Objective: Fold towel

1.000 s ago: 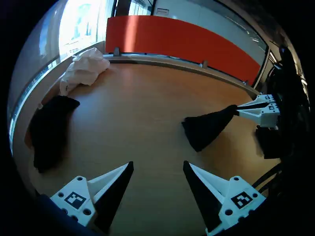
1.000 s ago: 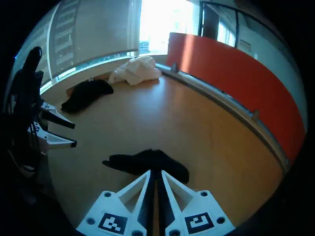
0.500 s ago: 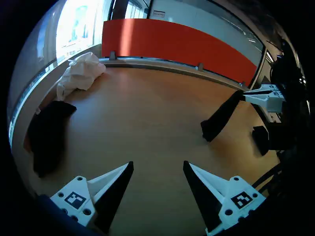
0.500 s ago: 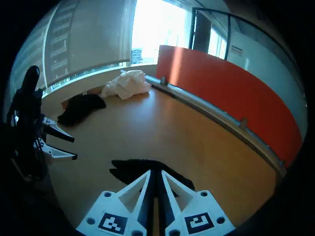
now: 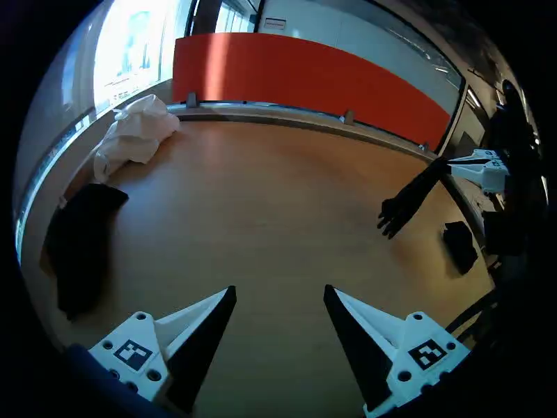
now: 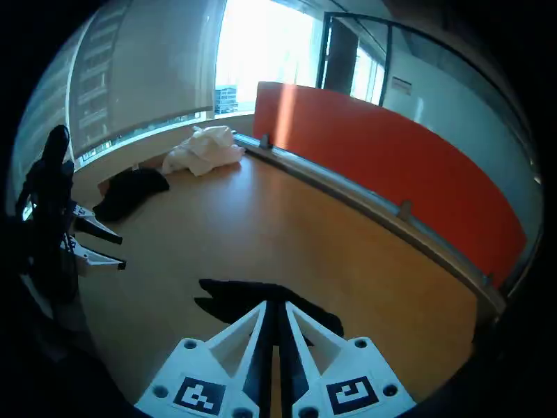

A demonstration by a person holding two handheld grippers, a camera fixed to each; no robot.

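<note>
Left gripper view, left to right:
- A black cloth [image 5: 80, 240] lies bunched at the left edge of the table [image 5: 278, 195], and a white cloth heap [image 5: 136, 132] sits beyond it in the far-left corner.
- The left gripper [image 5: 278, 299] has its fingers spread wide and grips nothing. Broad bare tabletop lies ahead of it.
- An orange partition [image 5: 313, 73] bounds the far edge.
- The right gripper [image 5: 452, 165], near the right edge, pinches the black towel [image 5: 411, 202], which hangs as a narrow strip. Whether its lower end touches the wood cannot be told.

Right gripper view:
- Both fingers are pressed together on the towel, which drapes below the tips.
- Count: two grippers and three cloths, two black and one white.
</note>
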